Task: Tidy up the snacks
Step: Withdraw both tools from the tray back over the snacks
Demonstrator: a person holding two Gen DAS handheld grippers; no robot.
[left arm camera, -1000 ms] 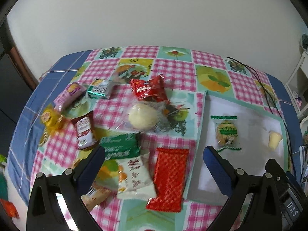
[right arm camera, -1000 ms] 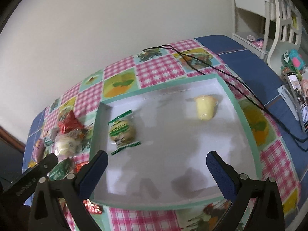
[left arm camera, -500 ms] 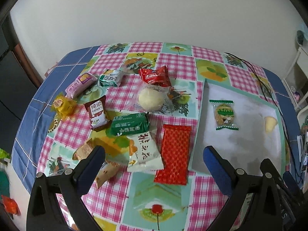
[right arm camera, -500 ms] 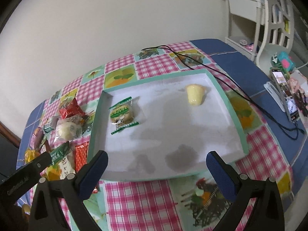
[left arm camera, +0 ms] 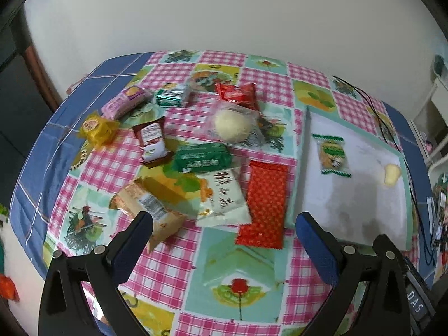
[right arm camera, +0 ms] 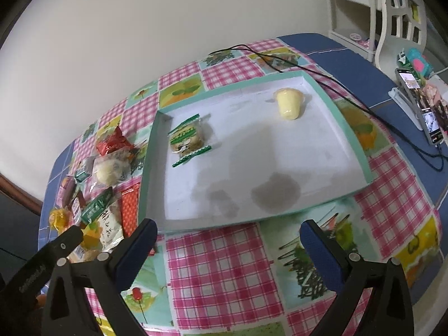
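A checked tablecloth (left arm camera: 173, 263) covers the table. The tray (right arm camera: 352, 128) holds two snacks: a green-edged cookie (right arm camera: 187, 140) near its left edge, a yellow jelly cup (right arm camera: 288, 103) toward its far right corner. Only the left wrist view shows the whole pile, perhaps eleven packets, including the red packet (left arm camera: 266, 204) beside the tray. Only the right view shows a phone (right arm camera: 420, 103). The left gripper (left arm camera: 224, 240) and right gripper (right arm camera: 228, 243) gape wide, empty.

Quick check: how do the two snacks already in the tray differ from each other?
The green-edged cookie packet is a flat sealed wrapper; the yellow jelly cup is a small cup lying on its side. The cookie packet sits near the tray's left wall, the jelly cup near its far right corner. Both rest on the tray's white floor, well apart and untouched.
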